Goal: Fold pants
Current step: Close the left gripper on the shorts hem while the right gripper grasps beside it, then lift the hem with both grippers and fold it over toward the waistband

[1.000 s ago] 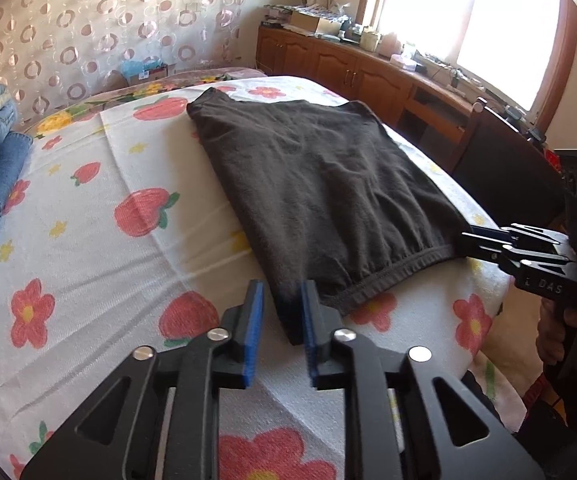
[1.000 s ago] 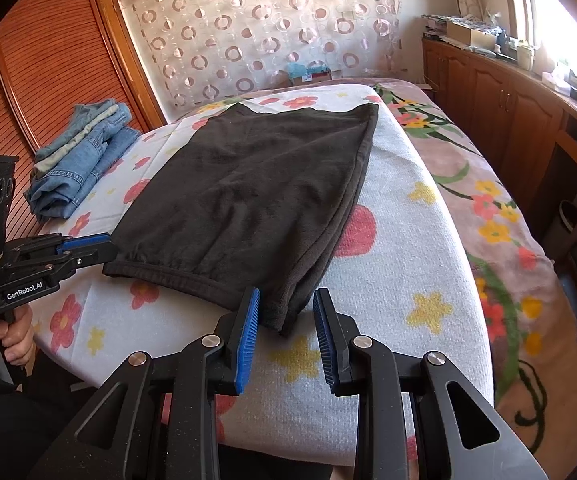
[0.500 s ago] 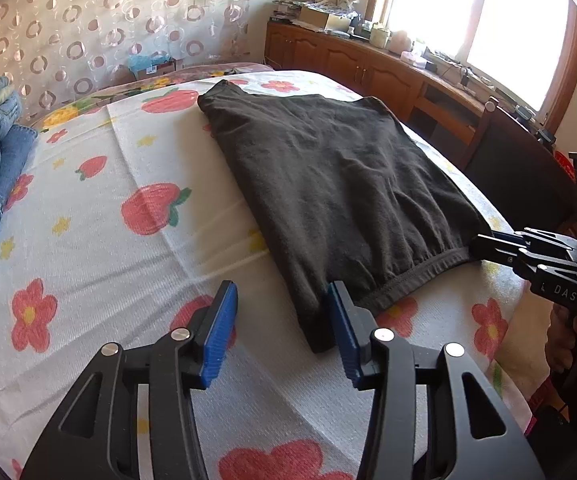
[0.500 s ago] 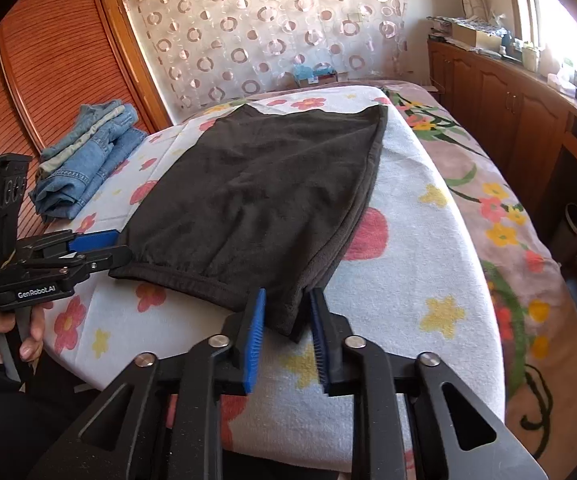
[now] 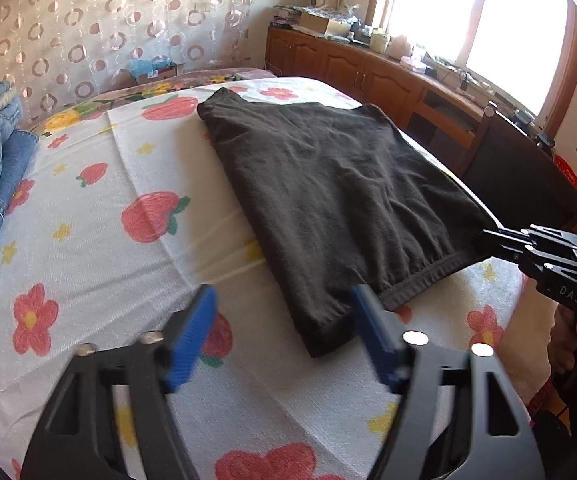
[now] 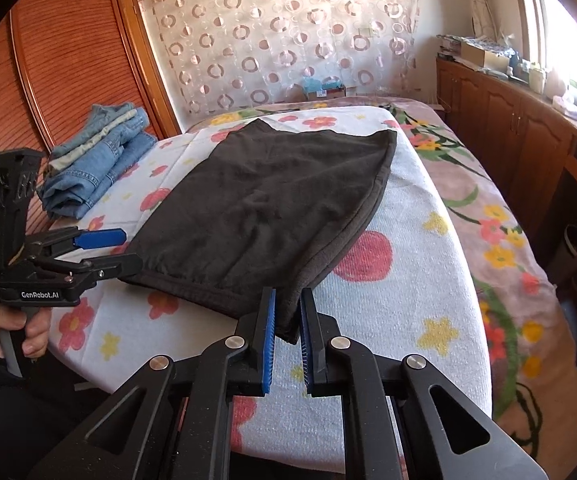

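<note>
On the flowered bedspread (image 5: pixel 88 248) we have the black pants (image 5: pixel 328 200) lying flat, already folded into a compact rectangle, with the elastic hem edge nearest us and the far edge toward the patterned curtain. Off to the side, well apart, sits a stack of folded jeans (image 6: pixel 96 160) by the wooden wardrobe.

What has just changed is our left gripper (image 5: pixel 284 332): a second ago its blue pads were pinched on the near left corner of the pants, and now they stand wide apart, with the corner lying loose on the bedspread between them. In the right wrist view we see the same thing, the left gripper's fingers spread just beside the hem corner.

Our right gripper (image 6: pixel 288 320) has gone the other way. Its jaws were spread around the right corner a second ago; now they are drawn in close, pressing that bunched corner of cloth between the pads.

We judge this as a release on the left after laying the fold down. The right corner remains pinched, so either another fold starts there or that side lets go next.
</note>
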A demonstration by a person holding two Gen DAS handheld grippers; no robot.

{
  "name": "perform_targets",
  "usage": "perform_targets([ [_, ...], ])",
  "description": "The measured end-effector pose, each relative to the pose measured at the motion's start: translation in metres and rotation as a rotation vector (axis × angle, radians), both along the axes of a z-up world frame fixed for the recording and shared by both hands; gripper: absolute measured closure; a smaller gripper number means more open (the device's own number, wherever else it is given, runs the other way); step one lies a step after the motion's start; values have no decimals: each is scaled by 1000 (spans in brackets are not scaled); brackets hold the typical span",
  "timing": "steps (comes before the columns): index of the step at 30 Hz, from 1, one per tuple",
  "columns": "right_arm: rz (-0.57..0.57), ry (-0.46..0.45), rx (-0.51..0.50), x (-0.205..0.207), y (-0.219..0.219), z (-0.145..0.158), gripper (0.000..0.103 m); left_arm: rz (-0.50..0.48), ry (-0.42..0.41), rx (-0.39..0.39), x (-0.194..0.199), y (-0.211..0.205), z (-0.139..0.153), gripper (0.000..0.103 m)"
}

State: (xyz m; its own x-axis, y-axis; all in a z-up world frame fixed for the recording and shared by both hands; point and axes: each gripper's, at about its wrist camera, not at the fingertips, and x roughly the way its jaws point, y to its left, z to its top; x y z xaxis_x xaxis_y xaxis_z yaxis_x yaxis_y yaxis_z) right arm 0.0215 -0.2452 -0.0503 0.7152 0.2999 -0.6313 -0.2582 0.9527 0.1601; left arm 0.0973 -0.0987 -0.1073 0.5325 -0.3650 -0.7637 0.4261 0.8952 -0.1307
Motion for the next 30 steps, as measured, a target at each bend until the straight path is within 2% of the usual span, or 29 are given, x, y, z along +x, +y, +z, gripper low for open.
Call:
perform_targets([
  [7, 5, 5, 9, 2, -2, 0, 92, -26, 7, -6, -1, -5, -2, 56],
  [9, 7, 3, 12, 2, -2, 1, 92, -44, 10, -20, -2, -7, -3, 67],
  [11, 12, -6, 15, 2, -1, 3, 92, -67, 11, -30, -4, -10, -1, 85],
  [14, 20, -35, 21, 0, 0, 11, 92, -68, -18, -10, -9, -14, 5, 96],
  [23, 54, -126, 41, -14, 2, 50, 93, -58, -127, -65, -19, -5, 61, 98],
  [30, 93, -220, 39, -22, 5, 94, 93, -40, -216, -101, -21, 7, 109, 98],
])
